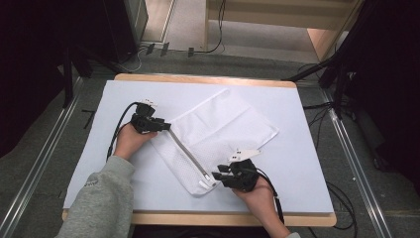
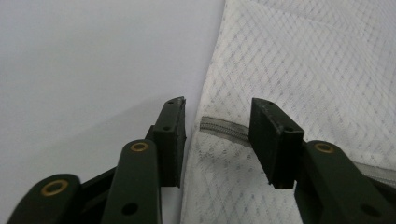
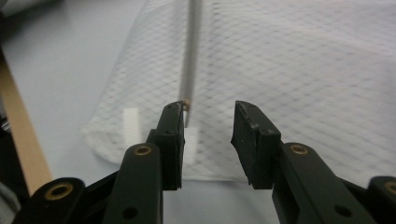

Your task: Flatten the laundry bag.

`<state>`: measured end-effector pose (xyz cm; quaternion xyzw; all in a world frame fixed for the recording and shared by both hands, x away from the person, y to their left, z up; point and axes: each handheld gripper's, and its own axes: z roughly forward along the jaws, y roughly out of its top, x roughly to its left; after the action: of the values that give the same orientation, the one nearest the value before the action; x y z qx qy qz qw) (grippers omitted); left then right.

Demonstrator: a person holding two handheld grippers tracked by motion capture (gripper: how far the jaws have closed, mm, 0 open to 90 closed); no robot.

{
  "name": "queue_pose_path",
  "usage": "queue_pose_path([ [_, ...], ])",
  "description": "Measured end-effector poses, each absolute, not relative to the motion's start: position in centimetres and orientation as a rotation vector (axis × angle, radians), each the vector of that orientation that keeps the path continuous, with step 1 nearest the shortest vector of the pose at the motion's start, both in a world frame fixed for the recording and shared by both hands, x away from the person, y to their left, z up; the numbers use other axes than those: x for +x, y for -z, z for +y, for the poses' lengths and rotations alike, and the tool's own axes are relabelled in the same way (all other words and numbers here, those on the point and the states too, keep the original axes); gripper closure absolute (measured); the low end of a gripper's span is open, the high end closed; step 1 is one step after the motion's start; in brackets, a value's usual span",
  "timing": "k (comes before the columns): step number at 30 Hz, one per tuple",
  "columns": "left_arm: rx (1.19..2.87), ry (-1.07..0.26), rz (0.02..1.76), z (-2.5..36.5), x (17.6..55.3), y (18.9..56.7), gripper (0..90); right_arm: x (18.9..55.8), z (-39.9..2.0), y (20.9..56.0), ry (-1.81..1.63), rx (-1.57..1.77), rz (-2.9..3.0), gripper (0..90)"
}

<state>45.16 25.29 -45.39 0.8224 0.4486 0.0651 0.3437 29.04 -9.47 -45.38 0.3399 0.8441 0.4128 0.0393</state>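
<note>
- Lying flat and skewed on the white table [image 1: 297,148], a white mesh bag [image 1: 223,131] has one corner pointing toward the person's edge and a grey zipper [image 1: 188,156] running along its left side.
- At the zipper's far end, the left gripper [image 1: 166,126] is held in the person's left hand [image 1: 130,140]; a grey sleeve [image 1: 101,198] covers that forearm.
- In the left gripper view its jaws stand parted, nothing between them, straddling the bag's edge: one jaw over bare table, the other over mesh, with the zipper [image 2: 224,130] crossing the gap.
- Near the bag's closest corner, the right gripper [image 1: 218,176] sits in the right hand [image 1: 257,196], beside the zipper's near end.
- In the right gripper view those jaws are also released and empty, over the mesh bag [image 3: 299,70]; the zipper [image 3: 189,65] runs away from the left jaw tip, where a small brass-coloured end shows.
- A white tab [image 3: 131,122] lies on the mesh near that corner.
</note>
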Motion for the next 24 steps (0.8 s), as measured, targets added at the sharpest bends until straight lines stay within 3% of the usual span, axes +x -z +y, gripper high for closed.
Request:
queue_pose_path([
  [10, 2.134, -0.086, 1.185, 25.5, 45.2, 45.5, 86.2, 30.7, -12.1, 45.1, -1.264, 1.158, 2.473, 64.7],
  [24, 2.110, -0.052, 1.216, 27.2, 43.6, 44.6, 88.8, 33.8, -14.8, 46.0, -1.202, 1.290, 2.360, 64.8],
])
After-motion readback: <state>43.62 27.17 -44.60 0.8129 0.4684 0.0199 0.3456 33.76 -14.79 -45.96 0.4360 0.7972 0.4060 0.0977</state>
